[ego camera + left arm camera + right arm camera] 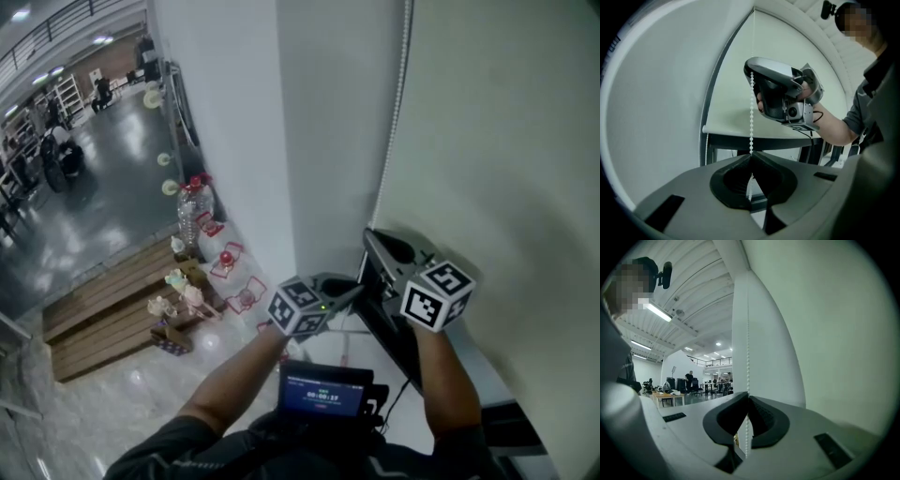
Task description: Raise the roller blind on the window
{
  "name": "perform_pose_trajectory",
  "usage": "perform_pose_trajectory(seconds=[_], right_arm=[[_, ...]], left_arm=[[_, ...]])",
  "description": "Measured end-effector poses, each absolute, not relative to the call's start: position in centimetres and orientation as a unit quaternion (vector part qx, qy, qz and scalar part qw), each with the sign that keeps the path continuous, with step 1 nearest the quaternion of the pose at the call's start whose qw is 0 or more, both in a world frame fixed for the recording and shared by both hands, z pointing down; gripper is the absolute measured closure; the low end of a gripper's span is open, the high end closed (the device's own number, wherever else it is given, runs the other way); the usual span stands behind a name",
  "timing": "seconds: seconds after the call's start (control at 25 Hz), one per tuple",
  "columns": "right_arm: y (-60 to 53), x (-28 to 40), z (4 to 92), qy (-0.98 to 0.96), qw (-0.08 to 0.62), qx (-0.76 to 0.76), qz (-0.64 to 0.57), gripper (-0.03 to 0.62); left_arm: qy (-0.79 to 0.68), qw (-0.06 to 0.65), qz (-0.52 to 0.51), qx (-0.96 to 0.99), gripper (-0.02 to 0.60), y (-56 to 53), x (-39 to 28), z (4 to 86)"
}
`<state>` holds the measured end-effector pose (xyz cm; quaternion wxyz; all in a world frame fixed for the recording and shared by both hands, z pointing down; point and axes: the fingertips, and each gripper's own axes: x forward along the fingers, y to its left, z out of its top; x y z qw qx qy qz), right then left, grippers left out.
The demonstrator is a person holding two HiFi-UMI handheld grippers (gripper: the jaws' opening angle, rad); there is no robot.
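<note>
Grey, glossy hall floor [84,187] spreads across the head view toward ten o'clock, and a white wall [234,112] and the pale roller blind [497,141] take up the rest.

Just below the middle of that view is the left gripper [359,289]. Its jaws are pressed together on the bead chain [392,122]. In the left gripper view the white beads run straight down between the closed pads and come out again beneath them.

The right gripper [368,232] sits at about one o'clock from the left one, just beside it. It is clamped on the same chain a little higher up. The right gripper view shows its jaws meeting on the beads, with the strand rising to twelve o'clock in front of a white pillar [761,333]. Seen from the left gripper, the right one's tip pinches the chain directly at twelve o'clock.

From both grips the chain climbs toward one o'clock in the head view, running along the left edge of the blind. The blind hangs lowered. Its bottom bar [787,132] crosses behind the chain just above the left jaws, with dark window frame below it.

Farther out, a small screen [323,389] glows at six o'clock near the person's chest. A wooden pallet [103,314] lies on the floor at nine o'clock, and a plastic bottle [195,208] stands at ten o'clock beside the wall. Behind the right jaws, at nine o'clock, desks [665,397] stand in the open hall.
</note>
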<state>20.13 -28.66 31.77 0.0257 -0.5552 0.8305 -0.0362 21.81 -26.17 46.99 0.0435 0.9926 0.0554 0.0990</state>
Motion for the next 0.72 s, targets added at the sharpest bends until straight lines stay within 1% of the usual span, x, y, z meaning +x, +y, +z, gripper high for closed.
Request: perform_pose_trajectory(seconds=[0.24,0.32,0.48,0.56,0.64,0.68,0.72], right_arm=[[-28.1,19.4,36.5,0.827,-0.008,-0.557,-0.079,0.592],[-27.8,19.3,38.1,0.826,-0.008,-0.556,-0.094,0.592],[-27.9,19.2,39.2,0.825,-0.004,-0.557,-0.094,0.592],[-28.0,19.2,39.1,0.826,-0.001,-0.556,-0.096,0.592],[-27.8,19.2,38.8,0.826,0.007,-0.554,-0.102,0.592],[-27.6,19.2,38.6,0.826,0.008,-0.554,-0.101,0.592],[-27.4,19.1,38.4,0.826,0.008,-0.554,-0.100,0.592]], left_arm=[[0.069,0.079,0.133,0.986,0.581,-24.8,21.3,51.8],[0.065,0.087,0.140,0.984,0.581,-24.6,20.9,53.4],[0.043,0.076,0.132,0.987,0.581,-25.5,20.4,54.7],[0.051,0.061,0.132,0.988,0.580,-25.0,19.9,54.6],[0.067,0.064,0.119,0.989,0.577,-24.3,19.1,53.8],[0.070,0.071,0.107,0.989,0.553,-24.1,18.5,53.0],[0.066,0.077,0.095,0.990,0.498,-24.2,17.9,52.1]])
